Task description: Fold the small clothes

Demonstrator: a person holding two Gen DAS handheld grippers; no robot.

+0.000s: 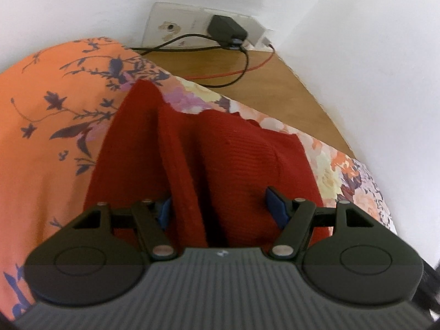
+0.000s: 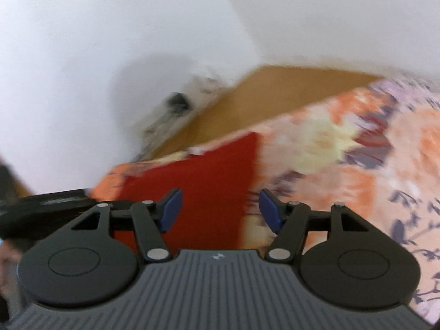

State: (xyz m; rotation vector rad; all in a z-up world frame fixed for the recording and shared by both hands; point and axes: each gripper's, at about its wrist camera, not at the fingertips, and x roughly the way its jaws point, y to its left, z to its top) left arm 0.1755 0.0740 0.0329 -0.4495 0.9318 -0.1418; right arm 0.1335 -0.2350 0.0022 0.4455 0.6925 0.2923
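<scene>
The red knitted garment [image 1: 209, 159] lies on an orange floral bedsheet [image 1: 52, 137], directly under and ahead of the left tool [image 1: 220, 206]. That tool stands wide apart, its blue pads [image 1: 276, 206] on either side of a raised ridge of the red knit; whether the pads touch the cloth cannot be told, and nothing is pinched between them. In the right wrist view the right tool [image 2: 220, 209] is likewise spread wide and holds nothing — the garment's right edge runs up between its blue pads [image 2: 172, 207], with red knit on the left and bedsheet on the right.

Only the left wrist view is sharp: it shows a black power adapter [image 1: 225, 29] plugged into a white wall socket plate [image 1: 176, 24], with a black cable [image 1: 242, 66] and a red cable [image 1: 247, 70] trailing over a brown wooden surface [image 1: 286, 93] beyond the far edge of the sheet. The right wrist view is blurred, but it alone shows part of the left tool at its left edge and more of the sheet's large pale flowers.

The garment is deep red with fine ribbing, rumpled into long folds running near to far, its far edge wavy.
</scene>
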